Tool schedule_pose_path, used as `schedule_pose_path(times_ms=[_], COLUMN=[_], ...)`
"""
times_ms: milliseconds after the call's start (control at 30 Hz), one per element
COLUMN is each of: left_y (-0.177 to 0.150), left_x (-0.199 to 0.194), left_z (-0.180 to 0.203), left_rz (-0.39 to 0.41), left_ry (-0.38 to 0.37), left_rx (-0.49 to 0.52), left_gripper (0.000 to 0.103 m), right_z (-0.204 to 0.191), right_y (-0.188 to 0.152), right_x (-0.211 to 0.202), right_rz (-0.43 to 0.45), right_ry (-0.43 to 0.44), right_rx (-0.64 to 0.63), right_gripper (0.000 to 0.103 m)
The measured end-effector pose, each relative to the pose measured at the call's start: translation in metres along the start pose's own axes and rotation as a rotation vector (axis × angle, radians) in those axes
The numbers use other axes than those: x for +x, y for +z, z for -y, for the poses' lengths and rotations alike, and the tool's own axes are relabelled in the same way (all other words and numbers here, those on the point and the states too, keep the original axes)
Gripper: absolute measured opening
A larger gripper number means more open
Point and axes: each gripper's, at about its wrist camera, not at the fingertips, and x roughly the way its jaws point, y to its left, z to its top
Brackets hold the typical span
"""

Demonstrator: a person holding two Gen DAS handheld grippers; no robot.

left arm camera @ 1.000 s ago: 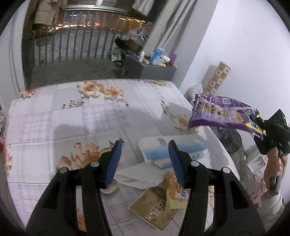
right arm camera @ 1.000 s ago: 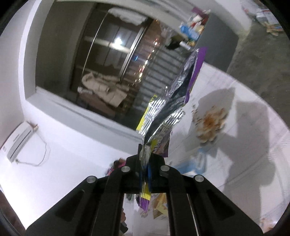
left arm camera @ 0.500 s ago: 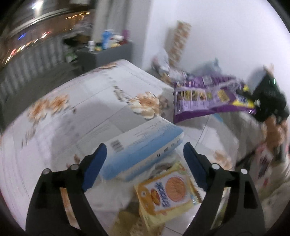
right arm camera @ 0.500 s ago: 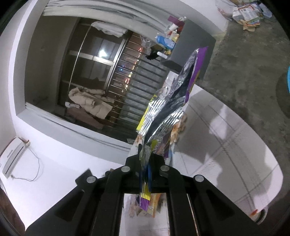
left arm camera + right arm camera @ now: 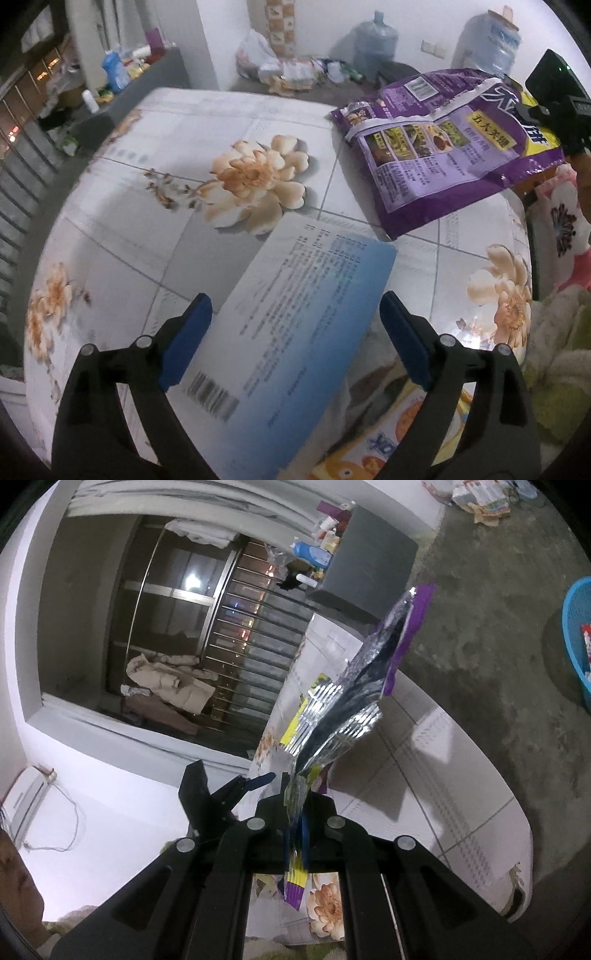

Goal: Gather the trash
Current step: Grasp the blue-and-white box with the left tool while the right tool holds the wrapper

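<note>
- The left gripper (image 5: 293, 339), jaws opening wide, straddles a blue-and-white box (image 5: 295, 347) lying on the floral bed (image 5: 147, 206); its pads are clear of the sides.
- The right gripper (image 5: 297, 814) is clamped on a purple snack bag (image 5: 443, 147), held above the bed's edge.

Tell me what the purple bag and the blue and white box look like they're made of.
Purple bag: likely foil-lined plastic film, glossy; its crinkled inside shines silver in the right wrist view. Blue and white box: probably printed cardboard with a smooth finish, flat faces and a barcode.
</note>
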Motion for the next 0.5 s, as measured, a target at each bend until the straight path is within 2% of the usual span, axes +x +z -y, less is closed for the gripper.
schedule_pose_path(times_ms=[167, 267, 333, 500], left_y=[0.004, 0.008, 0.009, 0.017], left_x=[0.007, 0.009, 0.008, -0.004], left_z=[-0.006, -0.011, -0.011, -0.017], left_rz=[-0.019, -0.005, 0.006, 0.060], left_ry=[-0.044, -0.052, -0.049, -0.046], left_rx=[-0.045, -0.060, -0.069, -0.111], left_gripper=[0.088, 0.084, 0.080, 0.078], right_z=[0.009, 0.010, 0.009, 0.006], right_y=[-0.002, -0.003, -0.003, -0.002], right_x=[0.000, -0.002, -0.006, -0.032], right_rz=[-0.007, 0.001, 0.015, 0.085], right_ry=[0.020, 0.033, 0.038, 0.039], right_rx=[0.027, 0.036, 0.034, -0.001], right_gripper=[0.005, 0.005, 0.005, 0.005])
